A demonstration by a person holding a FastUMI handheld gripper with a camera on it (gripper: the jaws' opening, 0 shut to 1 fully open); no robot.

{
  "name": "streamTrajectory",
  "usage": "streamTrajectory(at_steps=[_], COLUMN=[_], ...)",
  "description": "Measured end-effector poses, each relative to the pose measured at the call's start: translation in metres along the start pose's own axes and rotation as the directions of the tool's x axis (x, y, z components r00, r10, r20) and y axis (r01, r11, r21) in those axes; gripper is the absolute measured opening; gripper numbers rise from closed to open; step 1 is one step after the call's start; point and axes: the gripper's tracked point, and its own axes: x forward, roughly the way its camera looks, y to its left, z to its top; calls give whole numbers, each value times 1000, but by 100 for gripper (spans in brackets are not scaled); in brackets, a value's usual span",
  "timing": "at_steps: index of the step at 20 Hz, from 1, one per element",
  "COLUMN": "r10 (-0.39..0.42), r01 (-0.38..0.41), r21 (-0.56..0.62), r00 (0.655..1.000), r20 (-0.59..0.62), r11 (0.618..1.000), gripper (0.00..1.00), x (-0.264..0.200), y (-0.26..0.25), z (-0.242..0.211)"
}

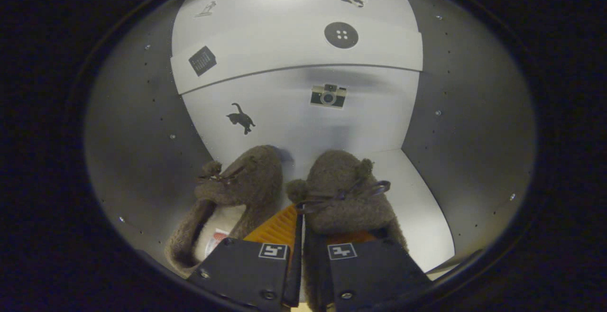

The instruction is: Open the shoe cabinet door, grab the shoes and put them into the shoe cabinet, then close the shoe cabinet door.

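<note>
A pale shoe cabinet (303,113) is seen from inside, its back panel dotted with small stickers, a shelf front above, and grey side walls with rows of holes. On the cabinet floor (417,198) two fluffy brown slippers (341,193) are set side by side, toes toward the back wall, each trimmed with a thin bow and pompoms. The claw (299,229) is nearly closed, and its fingers appear to be pinched on the inner edge of the right slipper, though firm contact on both sides cannot be confirmed. The slippers are judged light, soft and easily crushed; the collar rim is judged the surest hold, the fluffy toe likelier to slip.
</note>
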Motion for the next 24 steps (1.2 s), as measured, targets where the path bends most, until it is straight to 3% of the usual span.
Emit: streamTrajectory(at_steps=[3,7,10,14,17,21,24], r10=[62,28,50,83,111,95,86], r01=[-61,-13,-27,-59,-85,-58,-47], r21=[-29,-108,-117,-111,-119,-135,-127], r00=[997,990,979,971,965,954,942], r20=[49,135,200,226,238,286,326], r11=[998,994,993,992,989,989,991], gripper=[43,78,78,89,89,92,99], x=[-24,-65,-99,-149,-196,-261,-309], y=[13,11,17,22,26,15,7], z=[-2,-6,-12,-37,-64,-90,-110])
